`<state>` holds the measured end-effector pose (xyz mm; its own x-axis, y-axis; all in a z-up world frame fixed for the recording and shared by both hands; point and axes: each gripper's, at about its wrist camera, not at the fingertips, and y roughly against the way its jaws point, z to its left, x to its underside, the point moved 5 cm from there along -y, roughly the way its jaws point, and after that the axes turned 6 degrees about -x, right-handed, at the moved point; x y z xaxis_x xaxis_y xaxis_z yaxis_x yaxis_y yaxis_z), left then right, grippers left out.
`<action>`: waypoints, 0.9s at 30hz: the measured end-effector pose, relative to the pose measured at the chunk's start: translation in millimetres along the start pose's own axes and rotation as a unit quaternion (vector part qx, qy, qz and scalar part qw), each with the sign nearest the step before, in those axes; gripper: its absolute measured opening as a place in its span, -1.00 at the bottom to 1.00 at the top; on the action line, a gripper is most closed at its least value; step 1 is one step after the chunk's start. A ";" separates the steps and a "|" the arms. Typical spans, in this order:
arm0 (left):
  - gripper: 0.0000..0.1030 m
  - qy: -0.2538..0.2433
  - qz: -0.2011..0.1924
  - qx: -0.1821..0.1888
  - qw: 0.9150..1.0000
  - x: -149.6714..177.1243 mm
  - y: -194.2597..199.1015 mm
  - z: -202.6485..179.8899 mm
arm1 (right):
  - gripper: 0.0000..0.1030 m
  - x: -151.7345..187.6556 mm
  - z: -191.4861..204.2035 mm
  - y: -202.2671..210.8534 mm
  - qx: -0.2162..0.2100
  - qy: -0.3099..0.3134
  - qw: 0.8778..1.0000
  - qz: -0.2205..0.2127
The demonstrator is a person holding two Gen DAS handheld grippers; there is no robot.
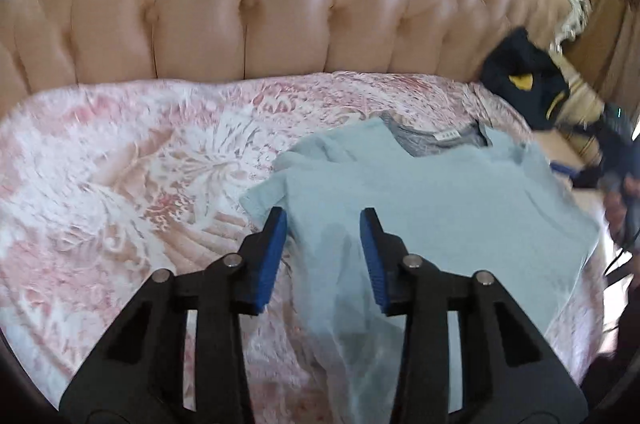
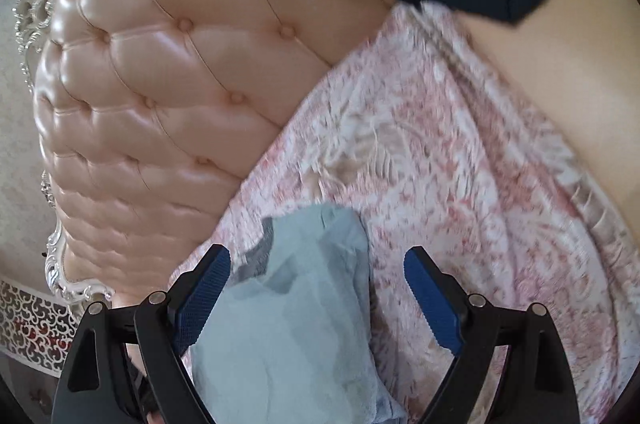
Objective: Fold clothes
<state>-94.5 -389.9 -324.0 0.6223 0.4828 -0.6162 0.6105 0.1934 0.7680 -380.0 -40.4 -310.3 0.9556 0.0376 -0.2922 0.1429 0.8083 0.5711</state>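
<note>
The light blue T-shirt (image 1: pixel 440 191) lies spread on the pink patterned bedspread (image 1: pixel 120 151), toward the bed's right edge, with its collar and label pointing at the headboard (image 1: pixel 240 3). One sleeve is folded out toward the middle of the bed. The hem end trails down between your left gripper's fingers and out of view.

Your left gripper (image 1: pixel 323 252) is held low over the shirt's left side, aimed at the headboard. Its jaws stand apart, with cloth visible between the blue pads (image 1: pixel 272 260) but not pinched; it is released.

Your right gripper (image 2: pixel 316 288) points across the bed toward the corner where the headboard meets the bedspread. Its jaws are spread wide and grip nothing. A bunched part of the T-shirt (image 2: pixel 288 304) lies between them, against the left pad; whether the pad actually touches the cloth cannot be told.

A dark navy garment with yellow markings (image 1: pixel 524 79) sits near the headboard at the bed's right edge, apart from the shirt.
</note>
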 end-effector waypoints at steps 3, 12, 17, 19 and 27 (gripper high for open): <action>-0.20 0.025 0.015 0.020 0.999 -3.7 -12.2 8.7 | 0.75 2.0 -3.2 -7.2 0.002 -0.007 1.000 0.010; -0.94 0.065 -0.015 0.030 0.997 -17.9 11.6 17.9 | 0.75 6.0 -6.4 -17.8 0.005 -0.012 0.999 0.031; -0.94 0.103 0.012 0.034 0.994 -4.5 -3.8 33.6 | 0.75 7.6 -2.8 -18.2 -0.054 -0.029 0.997 0.046; -0.94 0.110 0.016 0.034 0.993 -0.5 -7.1 34.2 | 0.75 9.0 -3.6 -21.3 -0.095 -0.046 0.993 0.058; -0.94 0.119 0.023 0.024 0.992 5.1 -9.2 39.0 | 0.75 4.0 -14.0 -30.6 -0.148 -0.089 0.983 0.060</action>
<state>-77.9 -422.6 -341.0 0.5200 0.6788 -0.5185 0.6107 0.1289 0.7813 -384.1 -56.7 -339.6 0.9948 0.0609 -0.0815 -0.0299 0.9408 0.3376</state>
